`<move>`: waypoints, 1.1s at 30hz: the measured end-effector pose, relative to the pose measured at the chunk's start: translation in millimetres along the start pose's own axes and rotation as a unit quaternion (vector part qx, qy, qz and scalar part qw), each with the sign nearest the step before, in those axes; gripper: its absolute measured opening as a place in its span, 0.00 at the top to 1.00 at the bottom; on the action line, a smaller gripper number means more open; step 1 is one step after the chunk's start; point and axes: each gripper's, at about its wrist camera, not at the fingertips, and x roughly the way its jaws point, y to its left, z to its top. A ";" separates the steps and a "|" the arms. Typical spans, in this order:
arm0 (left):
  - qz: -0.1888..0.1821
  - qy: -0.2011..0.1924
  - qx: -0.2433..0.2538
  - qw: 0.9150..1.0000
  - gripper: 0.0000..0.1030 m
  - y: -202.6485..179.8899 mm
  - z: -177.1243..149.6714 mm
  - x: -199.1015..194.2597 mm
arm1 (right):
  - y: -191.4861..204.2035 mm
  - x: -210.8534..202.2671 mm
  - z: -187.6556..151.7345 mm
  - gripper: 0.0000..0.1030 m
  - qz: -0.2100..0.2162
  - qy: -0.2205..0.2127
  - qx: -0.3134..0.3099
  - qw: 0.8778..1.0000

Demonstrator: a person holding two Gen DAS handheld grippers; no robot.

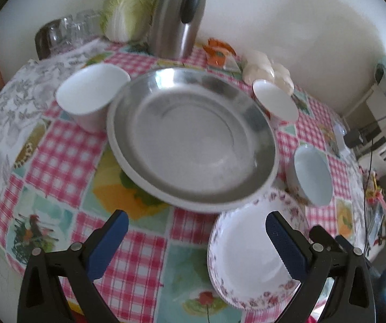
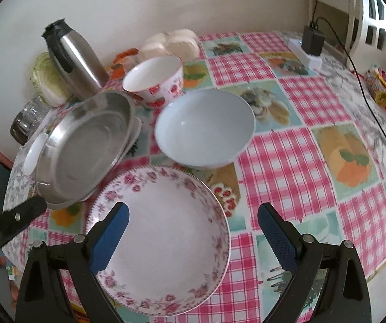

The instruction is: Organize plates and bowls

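The surface (image 2: 295, 145) has a checked cloth, and the big metal plate (image 1: 193, 140) sits on a white plate (image 1: 139, 180) toward its far edge. The flower plate (image 2: 166, 242) is at the near edge, with the pale blue bowl (image 2: 205, 126) just behind it and the red flower bowl (image 2: 155, 80) farther back. A white bowl (image 1: 90, 91) sits left of the metal plate, and the left tongs (image 1: 197, 231) and right tongs (image 2: 193, 228) are both spread wide, holding nothing.

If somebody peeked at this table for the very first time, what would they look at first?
Probably the big shiny metal plate in the middle of the checkered tablecloth, stacked on a white plate. Next, the flowery-rimmed plate at the near edge, with the open right hand-held gripper over it, and the tall steel jug by the wall.
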 end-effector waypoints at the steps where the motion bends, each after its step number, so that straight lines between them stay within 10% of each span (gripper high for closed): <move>1: 0.000 0.007 0.003 1.000 0.00 -1.7 -1.3 2.1 | -0.8 4.0 -0.8 0.06 -0.001 0.008 0.001 1.000; 17: 0.013 0.097 0.041 0.994 0.01 -26.7 -16.8 51.2 | -5.0 40.7 -7.8 0.08 -0.011 0.073 -0.006 0.997; 33: 0.012 0.143 0.028 0.989 0.16 -36.5 -16.7 92.0 | -28.6 61.9 -0.9 0.52 0.033 0.093 0.027 0.995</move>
